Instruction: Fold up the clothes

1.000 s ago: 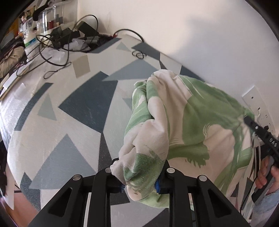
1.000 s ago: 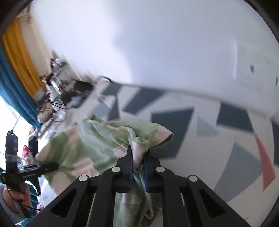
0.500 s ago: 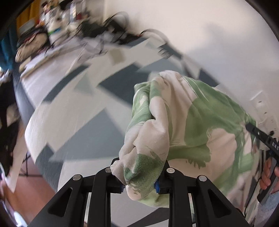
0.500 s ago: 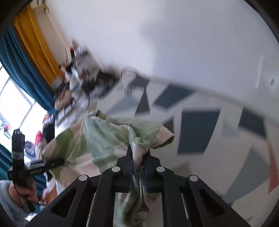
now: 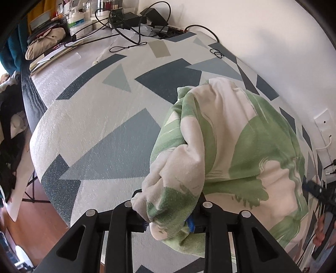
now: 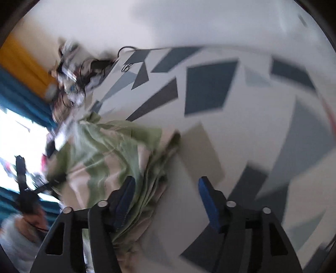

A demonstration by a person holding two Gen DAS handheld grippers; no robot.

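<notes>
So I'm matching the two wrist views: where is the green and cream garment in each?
Left wrist: the garment fills centre to lower right, a bunched corner clamped in the left tongs.
Right wrist: blurred, lower left, beside the open right tongs.
Shared landmark: the small black cable loop on the patterned cover.

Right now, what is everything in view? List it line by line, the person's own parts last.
garment: one, white with green print, on the table by the wall
table cover: one, pale with blue-grey shapes, under the garment
cables and adapters: several, black, far end of table
beige bundle: one, far left corner
wall socket: one, white, on the wall
left tongs: black, shut on a garment corner
right tongs: black with blue pads, just opened, garment beside the left pad
hand: one, holding the right tongs' handle
</notes>
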